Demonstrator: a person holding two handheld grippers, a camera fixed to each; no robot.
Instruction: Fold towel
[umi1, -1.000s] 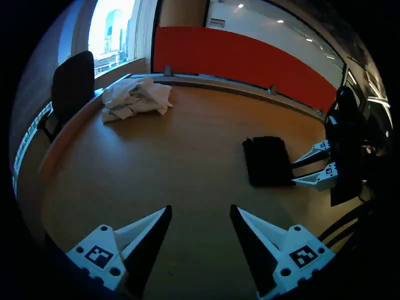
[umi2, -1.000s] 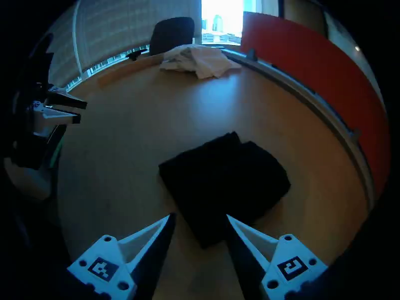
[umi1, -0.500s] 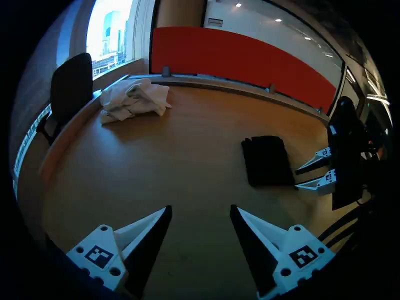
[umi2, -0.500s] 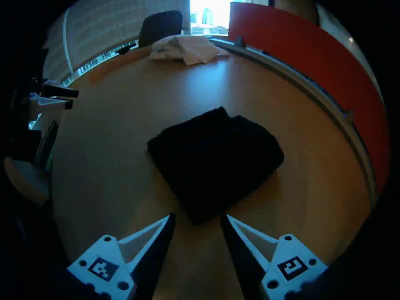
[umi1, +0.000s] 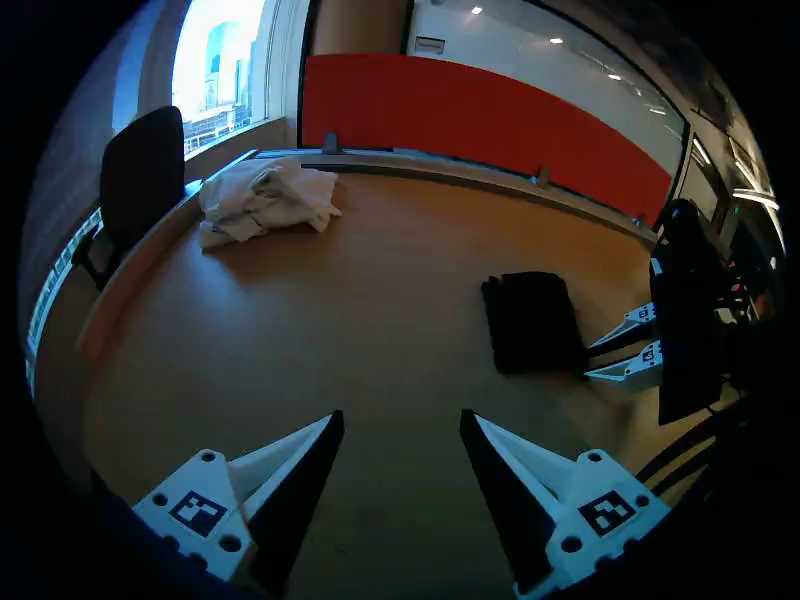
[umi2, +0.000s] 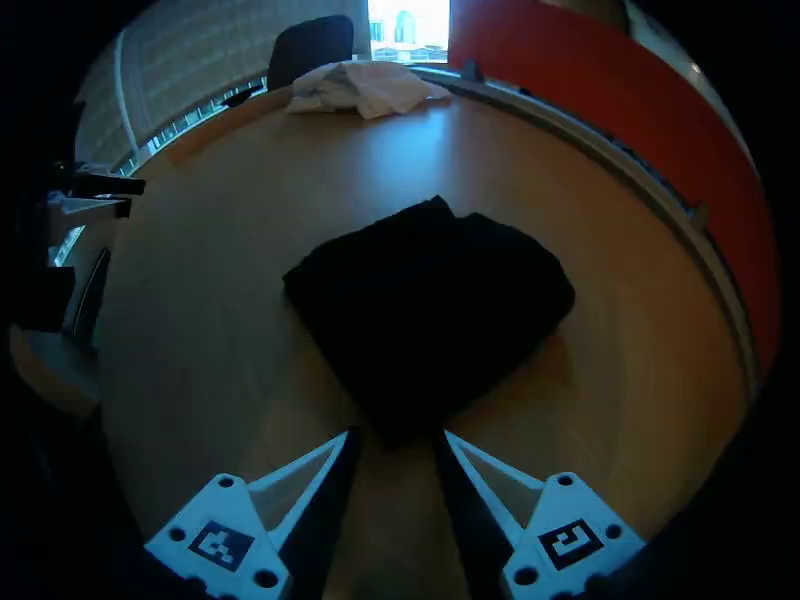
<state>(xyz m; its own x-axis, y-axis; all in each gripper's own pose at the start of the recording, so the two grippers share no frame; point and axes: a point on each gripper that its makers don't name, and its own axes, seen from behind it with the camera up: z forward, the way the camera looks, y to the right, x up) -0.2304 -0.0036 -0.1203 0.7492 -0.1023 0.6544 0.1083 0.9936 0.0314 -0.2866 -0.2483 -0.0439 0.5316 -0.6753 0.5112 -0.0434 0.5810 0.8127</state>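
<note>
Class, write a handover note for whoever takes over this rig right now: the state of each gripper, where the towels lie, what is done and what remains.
Left gripper: open, empty, over bare table.
Right gripper: open, tips at the near corner of the black towel, not gripping it.
The black towel lies mid-table, apparently folded into a compact block. The white cloth pile sits crumpled at the far edge.
Done: probably the black towel.
Left: likely finish or set aside the black towel, then fold the white cloth pile.
</note>
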